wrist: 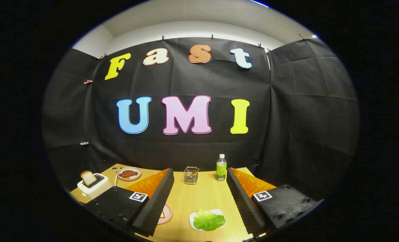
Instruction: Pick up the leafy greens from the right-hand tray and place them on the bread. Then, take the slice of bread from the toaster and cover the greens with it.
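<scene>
Presently, contents as seen along the gripper's two fingers:

Greens: one leafy green piece lying flat on a small white tray, on the table between the two fingers and near their base, closer to the right finger.

Bread on plate: a pale pink plate sits just beside the left finger, mostly hidden by it; only its edge and a bit of what lies on it can be seen, too little to say what it is.

Toaster: white toaster at the table's near left corner, beyond the left finger's housing, with one slice of bread standing upright out of its slot.

Gripper: released, fingers spread wide apart, grasping nothing; both fingers hang above the table, clear of the greens.

Dish: round grey dish with a reddish-brown food on it, behind the toaster and to its right, near the back wall.

Wire holder: small metal wire holder standing upright between the fingertips, at the far side of the table.

Bottle: clear bottle with a white cap and green label, upright, just right of the wire holder and close to the right fingertip.

Table: light wooden table bearing all the items.
</scene>
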`<state>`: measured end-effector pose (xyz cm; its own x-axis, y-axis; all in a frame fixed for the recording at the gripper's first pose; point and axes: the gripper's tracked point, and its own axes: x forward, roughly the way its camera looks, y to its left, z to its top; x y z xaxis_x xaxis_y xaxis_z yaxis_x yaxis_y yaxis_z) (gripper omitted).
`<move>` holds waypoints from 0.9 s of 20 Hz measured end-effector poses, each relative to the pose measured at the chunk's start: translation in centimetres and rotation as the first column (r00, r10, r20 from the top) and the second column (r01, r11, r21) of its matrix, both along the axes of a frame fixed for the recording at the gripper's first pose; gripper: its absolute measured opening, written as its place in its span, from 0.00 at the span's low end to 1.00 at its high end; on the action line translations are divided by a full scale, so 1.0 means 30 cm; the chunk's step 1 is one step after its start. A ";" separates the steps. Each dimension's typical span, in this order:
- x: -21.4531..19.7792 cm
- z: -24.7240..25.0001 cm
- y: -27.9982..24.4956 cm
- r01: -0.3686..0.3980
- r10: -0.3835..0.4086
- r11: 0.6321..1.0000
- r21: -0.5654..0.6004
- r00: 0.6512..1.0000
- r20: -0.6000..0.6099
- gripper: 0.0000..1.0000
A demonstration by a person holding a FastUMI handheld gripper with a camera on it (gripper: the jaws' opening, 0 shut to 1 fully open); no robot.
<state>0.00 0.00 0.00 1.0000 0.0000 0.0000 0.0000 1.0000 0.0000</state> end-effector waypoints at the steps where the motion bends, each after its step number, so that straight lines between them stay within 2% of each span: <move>1: 0.004 -0.003 0.003 -0.005 0.005 1.000 0.000 1.000 -0.004 0.98; 9: 0.015 -0.051 0.045 -0.063 0.063 0.998 0.001 0.997 -0.041 0.98; 18: 0.021 -0.085 0.048 -0.079 0.078 0.997 -0.003 0.994 -0.071 0.98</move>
